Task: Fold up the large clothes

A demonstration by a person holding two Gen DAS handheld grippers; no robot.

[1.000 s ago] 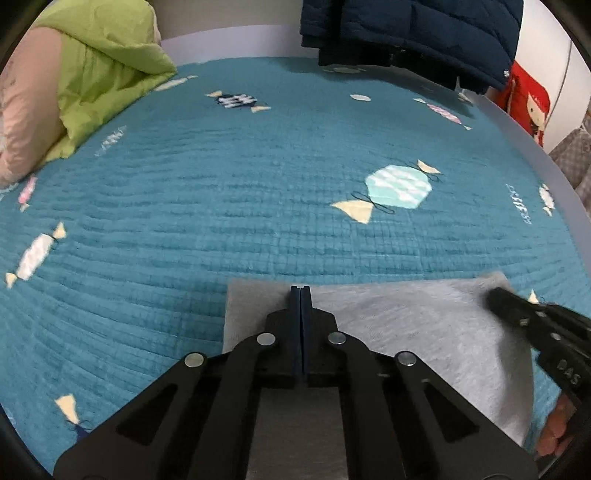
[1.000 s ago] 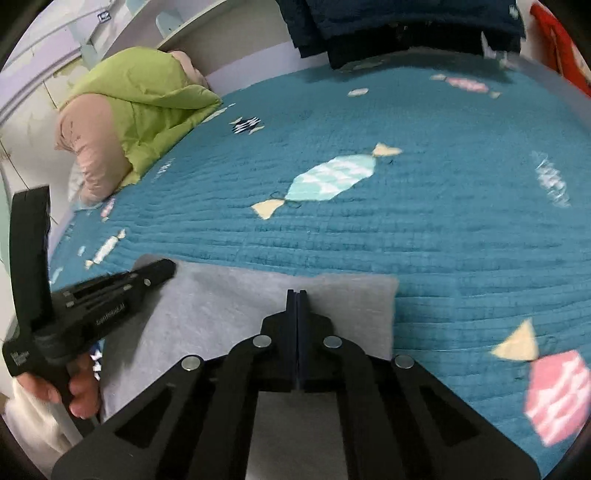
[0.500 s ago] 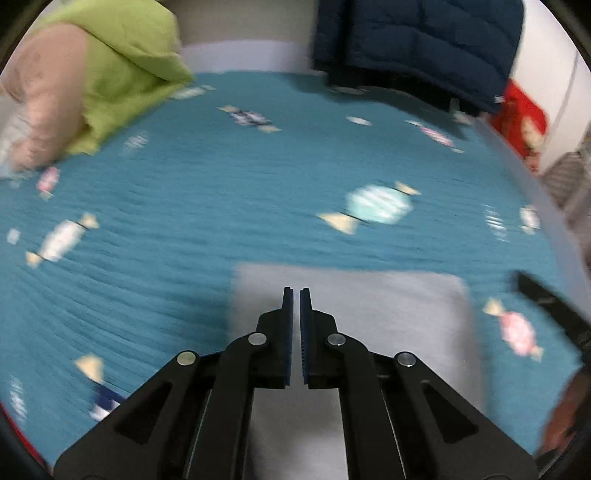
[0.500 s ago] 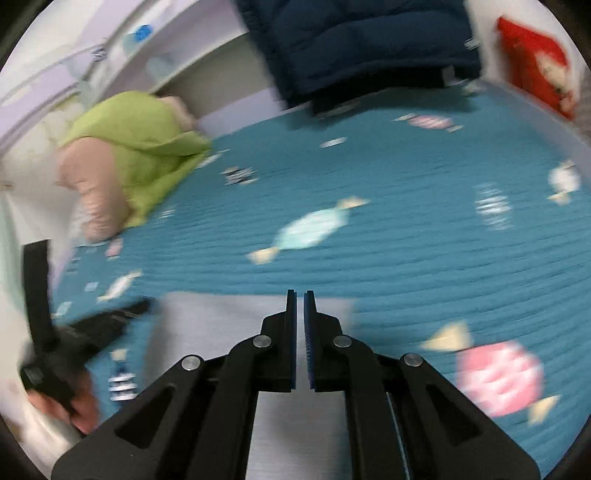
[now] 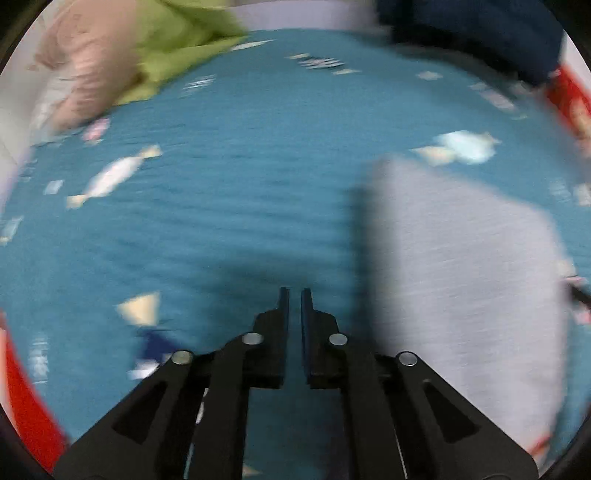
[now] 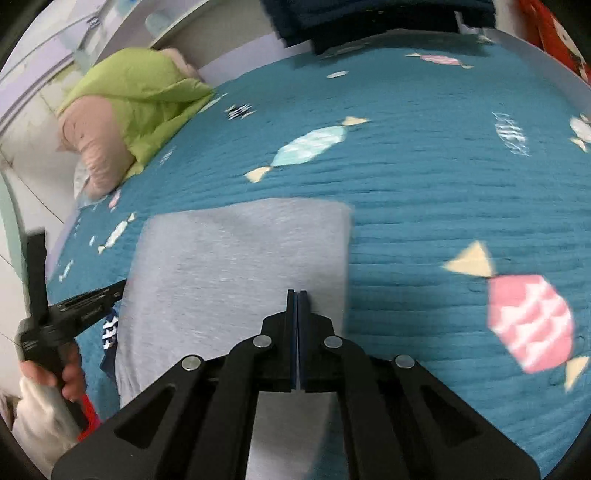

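A grey garment [image 6: 236, 266] lies folded flat as a rectangle on the teal quilt [image 6: 424, 192]. My right gripper [image 6: 296, 293] hovers over its near right part with the jaws together and no cloth pinched between them. In the blurred left wrist view the same grey garment [image 5: 461, 277] lies to the right. My left gripper [image 5: 294, 295] is over bare quilt beside it, jaws nearly closed with a thin slit and nothing in it. From the right wrist view, the left gripper [image 6: 110, 290] sits at the garment's left edge, held by a hand [image 6: 70, 376].
The quilt carries candy prints, among them a pink one [image 6: 528, 325]. A green and pink duvet [image 6: 122, 110] is heaped at the back left. A dark navy jacket [image 6: 369, 18] hangs at the back. The white bed edge [image 6: 535, 51] curves along the right.
Both grippers were clamped on the grey garment's far edge a second ago; they have let go. The left gripper swung left onto bare quilt, and the right drew back over the garment.
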